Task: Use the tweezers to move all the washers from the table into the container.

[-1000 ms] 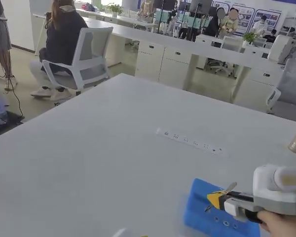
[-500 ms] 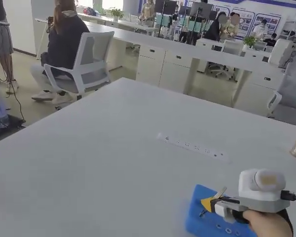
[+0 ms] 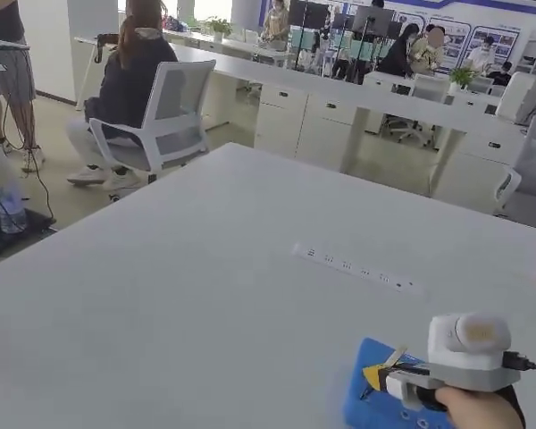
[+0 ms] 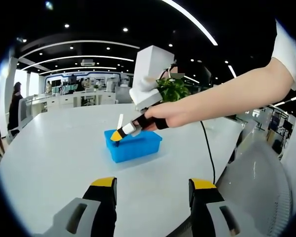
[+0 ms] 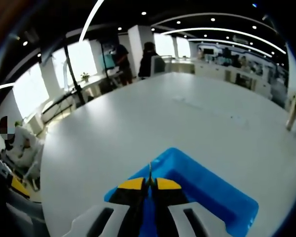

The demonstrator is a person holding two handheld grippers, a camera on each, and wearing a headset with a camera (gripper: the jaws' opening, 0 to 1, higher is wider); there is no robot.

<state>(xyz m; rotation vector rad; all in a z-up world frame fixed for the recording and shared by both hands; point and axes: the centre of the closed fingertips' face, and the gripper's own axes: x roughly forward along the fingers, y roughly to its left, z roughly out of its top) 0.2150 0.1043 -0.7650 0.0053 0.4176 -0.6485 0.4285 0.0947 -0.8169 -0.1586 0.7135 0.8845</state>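
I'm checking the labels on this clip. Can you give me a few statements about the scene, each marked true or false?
1. The right gripper has its tongs shut on thin metal tweezers. True.
2. The right gripper is held above the blue rectangular plastic container. True.
3. The left gripper has its tongs shut on a washer. False: they are open, with nothing between them.
4. The container stands on a wooden floor. False: it stands on the white table.
5. A white power strip lies on the table beyond the container. True.
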